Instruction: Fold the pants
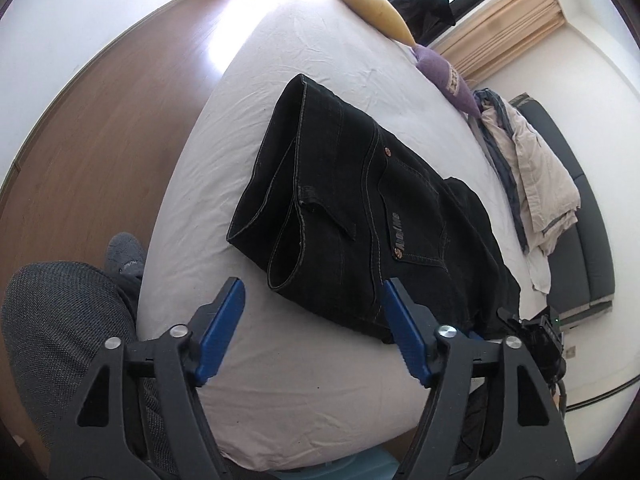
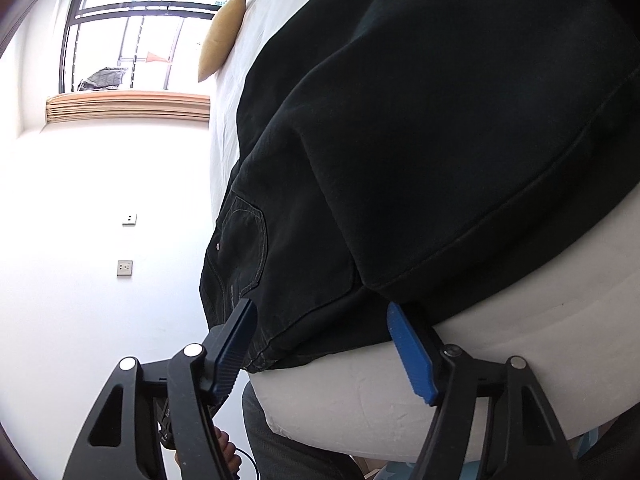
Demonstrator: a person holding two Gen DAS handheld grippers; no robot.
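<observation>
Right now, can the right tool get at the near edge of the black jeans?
Probably yes: the right tool is open, its fingers straddling the hem of the black jeans at the mattress edge, with nothing between them.

Pants (image 2: 440, 120) cropped by frame edge

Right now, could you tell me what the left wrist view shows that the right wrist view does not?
Only the left wrist view shows the whole folded pants, the purple pillow, the pile of light clothes, the wooden floor and the open left gripper. Only the right wrist view shows the wall sockets and the open right gripper at the pants' edge. Both show the bed sheet, yellow pillow and window.
</observation>
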